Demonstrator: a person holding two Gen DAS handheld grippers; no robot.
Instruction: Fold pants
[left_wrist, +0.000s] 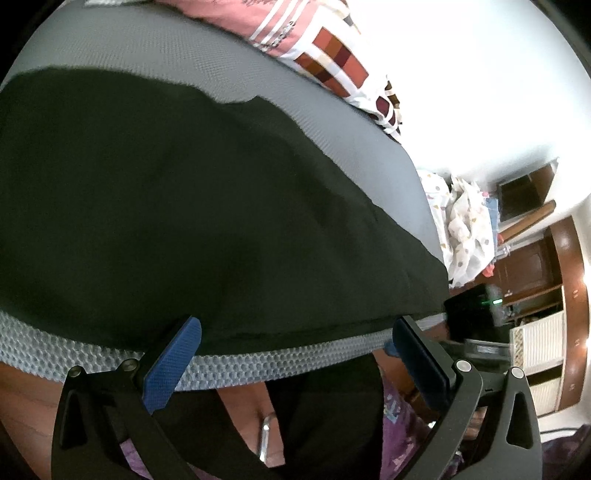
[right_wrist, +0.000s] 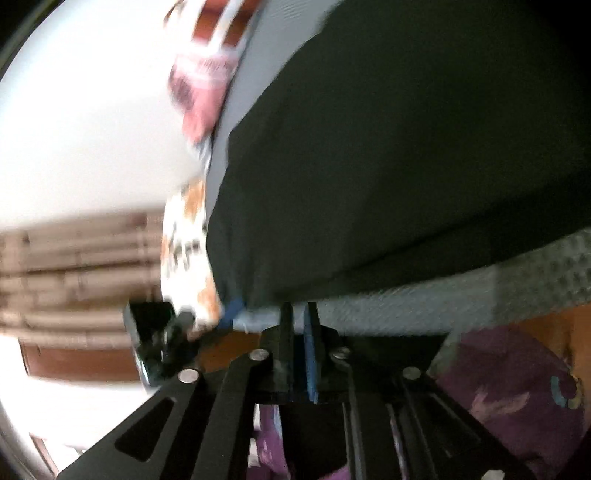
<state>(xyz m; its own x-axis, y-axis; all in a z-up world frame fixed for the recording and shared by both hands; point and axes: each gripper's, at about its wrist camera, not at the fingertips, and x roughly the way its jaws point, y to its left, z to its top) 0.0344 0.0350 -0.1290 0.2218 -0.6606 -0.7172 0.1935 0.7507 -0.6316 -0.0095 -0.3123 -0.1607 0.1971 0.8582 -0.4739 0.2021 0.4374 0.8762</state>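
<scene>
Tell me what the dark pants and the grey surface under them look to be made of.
Dark pants: seemingly a soft, matte woven or knit cloth, very dark green or black; it lies limp with shallow creases and no shine. Grey surface: probably a mattress in mesh fabric; its side band shows a raised honeycomb weave.

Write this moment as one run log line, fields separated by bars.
dark green cloth pants flat on grey mesh mattress | left gripper open, at near edge | right gripper nearly closed, nothing visibly held

Dark pants lie spread flat across the grey mattress, reaching its near edge.
</scene>
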